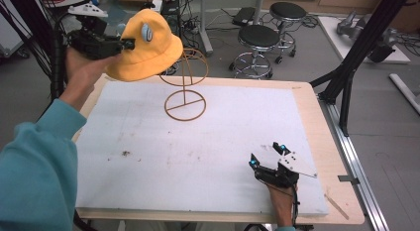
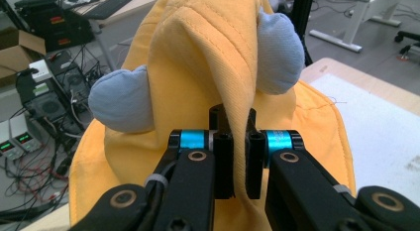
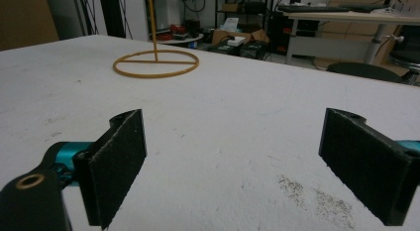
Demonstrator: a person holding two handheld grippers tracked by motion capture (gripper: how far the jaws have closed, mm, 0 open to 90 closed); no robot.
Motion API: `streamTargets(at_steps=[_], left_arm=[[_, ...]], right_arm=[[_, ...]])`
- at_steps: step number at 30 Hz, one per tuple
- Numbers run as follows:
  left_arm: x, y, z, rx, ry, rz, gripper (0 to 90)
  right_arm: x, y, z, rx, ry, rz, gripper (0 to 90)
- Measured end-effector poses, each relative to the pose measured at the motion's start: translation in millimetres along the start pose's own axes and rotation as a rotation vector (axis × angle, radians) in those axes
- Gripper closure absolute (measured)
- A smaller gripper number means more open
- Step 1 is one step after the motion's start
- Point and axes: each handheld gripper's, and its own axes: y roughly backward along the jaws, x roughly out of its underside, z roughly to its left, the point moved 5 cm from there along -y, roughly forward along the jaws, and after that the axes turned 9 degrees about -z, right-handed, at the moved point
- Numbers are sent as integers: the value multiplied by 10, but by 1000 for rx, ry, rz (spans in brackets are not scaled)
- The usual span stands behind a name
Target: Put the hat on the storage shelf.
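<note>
The left gripper has its jaws closed on a fold of the yellow fabric bucket hat, held in the air just left of and above the top ring of the gold wire hat stand. The hat's opening faces down, crown tilted. The right gripper rests on the white desk, jaws wide apart, holding nothing.

The hat is orange-yellow with pale grey-blue ears. The wire stand is ochre, on a speckled white counter with light wood edging. Both black grippers carry bright blue accents, and the sleeve is teal.
</note>
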Motion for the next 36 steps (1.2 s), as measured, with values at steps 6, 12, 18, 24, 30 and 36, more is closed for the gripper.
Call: streamTargets(at_steps=[6, 12, 18, 24, 30, 36], left_arm=[[-65, -260, -120, 32, -1, -2, 868], [-70, -515, -223, 51, 0, 20, 868], [-44, -742, -337, 73, 4, 32, 868], [31, -933, -433, 101, 31, 42, 867], [119, -1036, -492, 112, 27, 70, 864], [157, -1078, -492, 137, 72, 74, 681]], right_arm=[[0, 0, 0, 1, 0, -2, 101], [0, -1, 0, -1, 3, -2, 101], [-1, -2, -2, 0, -3, -4, 101], [-1, -1, -5, 0, 1, -7, 100], [0, 2, -7, -1, -2, -4, 100], [-1, 1, -6, 0, -2, -5, 101]])
